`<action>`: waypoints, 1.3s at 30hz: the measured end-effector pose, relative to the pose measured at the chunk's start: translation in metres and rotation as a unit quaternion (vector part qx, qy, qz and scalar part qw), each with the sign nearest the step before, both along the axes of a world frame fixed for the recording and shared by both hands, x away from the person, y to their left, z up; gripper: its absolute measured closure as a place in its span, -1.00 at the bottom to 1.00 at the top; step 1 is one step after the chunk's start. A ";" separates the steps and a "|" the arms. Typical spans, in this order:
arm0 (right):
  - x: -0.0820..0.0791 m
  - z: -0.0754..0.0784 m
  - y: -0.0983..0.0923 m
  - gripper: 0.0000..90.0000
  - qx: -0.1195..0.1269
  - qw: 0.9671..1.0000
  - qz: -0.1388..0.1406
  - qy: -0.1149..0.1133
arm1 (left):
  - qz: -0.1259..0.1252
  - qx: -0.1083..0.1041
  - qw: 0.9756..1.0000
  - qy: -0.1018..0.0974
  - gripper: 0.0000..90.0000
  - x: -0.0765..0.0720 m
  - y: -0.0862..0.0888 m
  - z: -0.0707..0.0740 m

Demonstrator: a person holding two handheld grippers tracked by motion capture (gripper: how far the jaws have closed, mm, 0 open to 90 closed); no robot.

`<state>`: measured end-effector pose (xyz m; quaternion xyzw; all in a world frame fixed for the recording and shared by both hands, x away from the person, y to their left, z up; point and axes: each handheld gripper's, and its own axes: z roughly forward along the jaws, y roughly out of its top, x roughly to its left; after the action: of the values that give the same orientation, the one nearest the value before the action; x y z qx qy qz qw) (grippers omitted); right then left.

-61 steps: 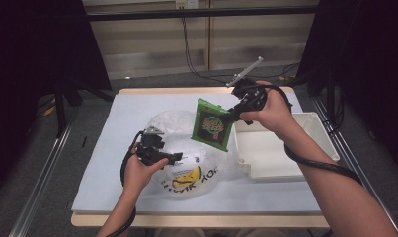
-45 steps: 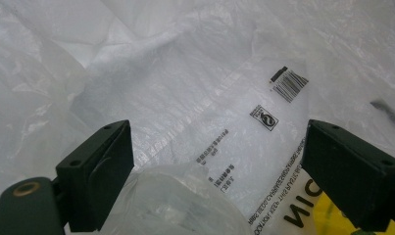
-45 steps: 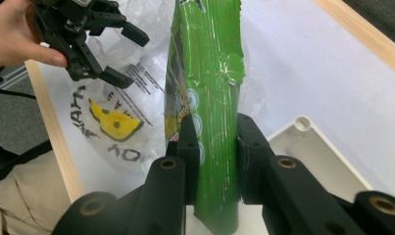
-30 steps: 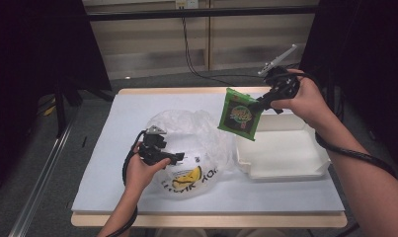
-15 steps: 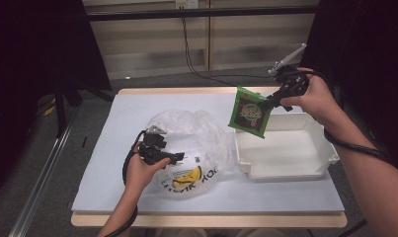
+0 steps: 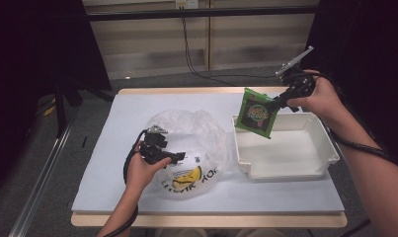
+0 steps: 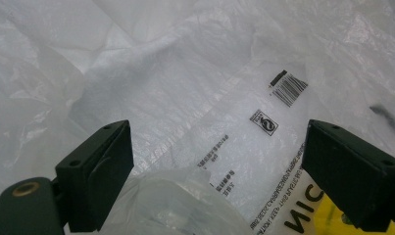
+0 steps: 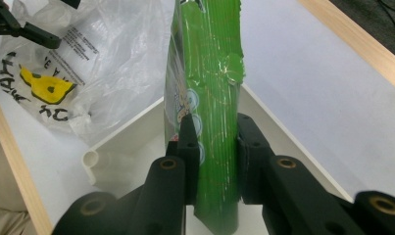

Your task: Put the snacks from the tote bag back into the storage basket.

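Observation:
A green snack packet (image 6: pixel 256 114) hangs upright over the far left corner of the white tray (image 6: pixel 285 174). My right gripper (image 6: pixel 278 102) is shut on the packet's upper right edge. In the right gripper view the jaws press the packet (image 8: pixel 205 58) from both sides above the tray's rim (image 8: pixel 131 122). A crumpled clear plastic bag (image 6: pixel 196 133) with yellow and black print lies left of the tray. My left gripper (image 6: pixel 162 150) rests on the bag's near left side. In the left gripper view its jaws stand wide apart, open (image 7: pixel 214 161), with the bag (image 7: pixel 185 88) spread between and beyond them.
The table has a pale blue-white cover (image 6: pixel 127 113) and a wooden edge (image 6: pixel 211 219). Black cables trail from both grippers. Dark curtains and a metal frame stand beyond the table. The tray's floor is bare white.
My right hand has carried the green packet rightward and slightly down, from above the bag to over the tray. The left hand and the bag have stayed put.

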<state>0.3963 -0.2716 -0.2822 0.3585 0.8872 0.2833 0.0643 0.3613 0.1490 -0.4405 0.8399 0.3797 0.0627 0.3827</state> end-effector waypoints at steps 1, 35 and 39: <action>0.000 -0.001 -0.001 0.70 -0.001 1.000 0.000 -0.002 | 0.001 -0.003 1.000 0.001 -0.74 0.000 0.000 0.000; 0.034 -0.067 0.001 0.69 -0.021 0.999 0.011 0.029 | 0.002 0.011 1.000 0.004 -0.74 0.002 -0.003 -0.003; 0.037 -0.074 0.001 0.69 -0.024 0.999 0.015 0.034 | 0.007 0.009 1.000 0.004 -0.74 0.002 -0.004 -0.003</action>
<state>0.4336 -0.2705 -0.3564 0.3526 0.9006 0.2511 0.0386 0.3631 0.1452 -0.4440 0.8409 0.3869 0.0656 0.3728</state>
